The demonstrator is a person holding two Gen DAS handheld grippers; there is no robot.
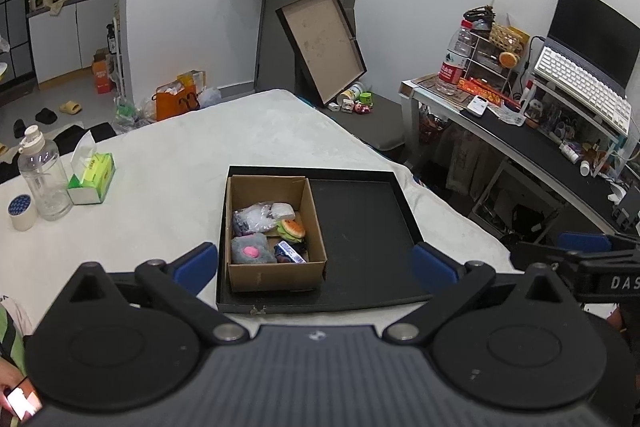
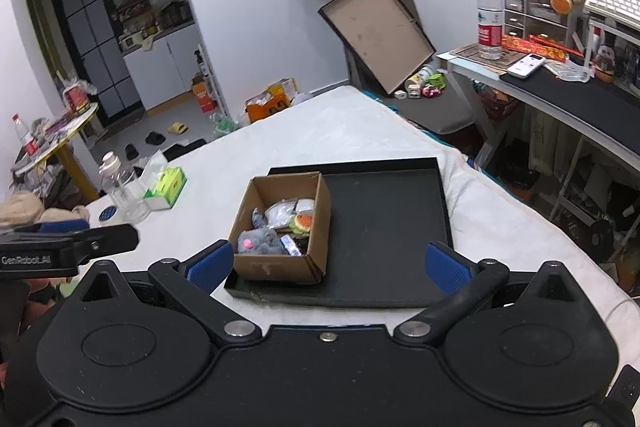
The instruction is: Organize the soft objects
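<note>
Through your left wrist camera, your left gripper point(image 1: 314, 265) hung with its fingers wide apart and empty above the black tray point(image 1: 360, 227), whose cardboard box point(image 1: 276, 273) held the grey plush point(image 1: 250, 249), a burger-like toy point(image 1: 292, 229) and what looked like a crinkled bag point(image 1: 256, 215). Through the right wrist camera, your right gripper point(image 2: 326, 265) was likewise spread and empty, short of the box, the tray bare beside it. That fits either toys still to be sorted out or all already gathered in, so I could name no next move.

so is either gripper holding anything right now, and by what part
Nothing is held. The left gripper and right gripper are both open and empty, short of the cardboard box of soft toys.
</note>
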